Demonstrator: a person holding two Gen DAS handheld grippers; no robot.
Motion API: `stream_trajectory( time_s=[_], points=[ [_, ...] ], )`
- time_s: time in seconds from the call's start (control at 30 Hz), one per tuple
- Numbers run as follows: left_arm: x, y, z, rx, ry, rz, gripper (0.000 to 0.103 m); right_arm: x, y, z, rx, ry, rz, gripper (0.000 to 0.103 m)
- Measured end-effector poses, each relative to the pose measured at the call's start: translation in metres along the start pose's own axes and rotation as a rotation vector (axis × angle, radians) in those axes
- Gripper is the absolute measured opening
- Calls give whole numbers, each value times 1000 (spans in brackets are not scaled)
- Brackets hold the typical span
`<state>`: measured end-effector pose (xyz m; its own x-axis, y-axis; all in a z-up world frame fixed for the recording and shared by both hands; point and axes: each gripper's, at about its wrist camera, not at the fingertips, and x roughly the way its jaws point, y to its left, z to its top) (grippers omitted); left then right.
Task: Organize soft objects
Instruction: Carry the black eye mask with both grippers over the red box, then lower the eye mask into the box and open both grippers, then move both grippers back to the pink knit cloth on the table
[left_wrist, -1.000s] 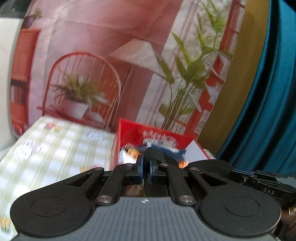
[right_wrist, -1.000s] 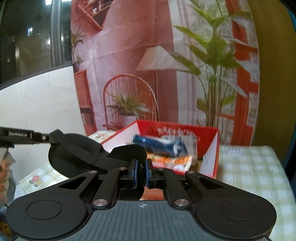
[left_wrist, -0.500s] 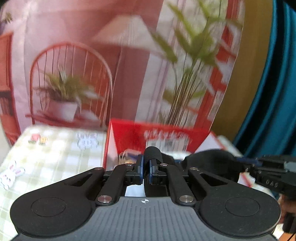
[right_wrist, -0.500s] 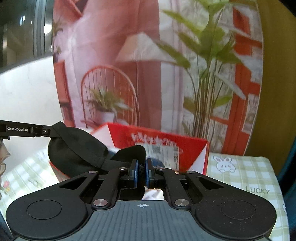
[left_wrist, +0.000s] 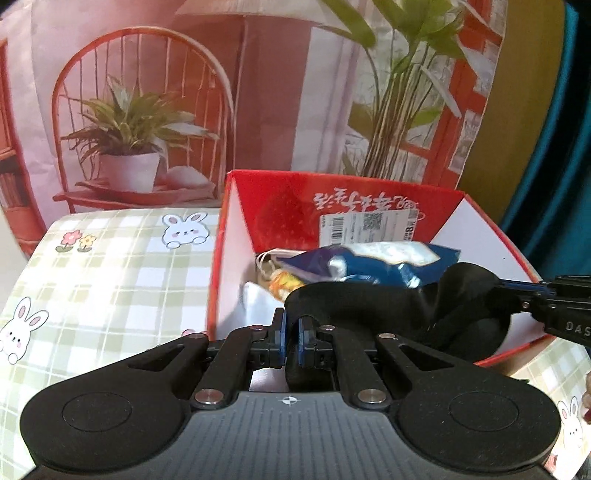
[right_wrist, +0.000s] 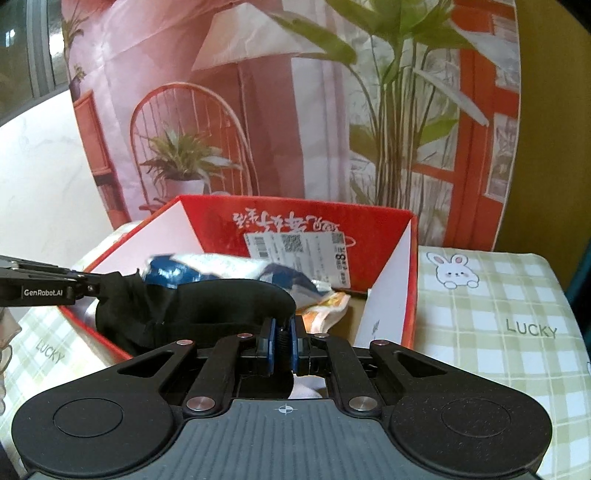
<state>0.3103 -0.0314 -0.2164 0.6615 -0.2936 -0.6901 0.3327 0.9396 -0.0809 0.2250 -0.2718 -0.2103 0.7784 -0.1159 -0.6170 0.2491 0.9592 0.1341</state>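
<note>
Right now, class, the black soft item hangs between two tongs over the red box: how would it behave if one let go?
The black soft item sags between the left tongs and right tongs, so it is probably floppy. Released at one end, it would likely drape down into the red box. It looks light and unlikely to roll.

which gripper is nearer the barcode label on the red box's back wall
Right, though only slightly. The right gripper sits almost directly below the barcode label in its view. The left gripper is off to the label's left. Both clamp the black cloth.
</note>
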Motion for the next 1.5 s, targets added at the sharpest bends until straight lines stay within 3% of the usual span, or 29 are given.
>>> stream_trajectory(
  time_s=[0.23,0.43,0.47,0.53,0.57,0.67,0.83,0.87,0.9,1.07,1.2,1.5],
  points=[
    [-3,5,0,-3,28,-16,8,-2,-11,-3,26,70,-10,8],
    [-5,2,-2,-5,34,-5,10,-3,-11,-4,34,73,-9,10],
    [-6,2,-2,-3,34,-4,13,-4,-11,-4,37,71,-11,12],
    [-9,0,0,3,31,5,37,-7,-11,-4,44,63,-16,19],
    [-13,0,0,6,22,5,58,-10,-11,-4,49,51,-15,26],
    [-26,-3,-1,9,-22,-17,67,-20,-10,-5,76,14,9,50],
    [-54,-10,-9,-10,-89,-31,81,-39,0,-9,66,-46,-4,66],
    [-59,-12,-12,-16,-105,-37,83,-44,2,-11,73,-65,-1,75],
    [-65,-13,-15,-18,-120,-44,84,-48,4,-14,81,-82,5,83],
    [-91,-19,-39,2,-166,-40,84,-69,19,-35,101,-130,30,94],
    [-101,-14,-60,-22,-155,-44,84,-80,33,-60,87,-149,34,102],
    [-99,-5,-117,-66,-74,-77,84,-90,44,-115,127,-117,22,103]
  ],
)
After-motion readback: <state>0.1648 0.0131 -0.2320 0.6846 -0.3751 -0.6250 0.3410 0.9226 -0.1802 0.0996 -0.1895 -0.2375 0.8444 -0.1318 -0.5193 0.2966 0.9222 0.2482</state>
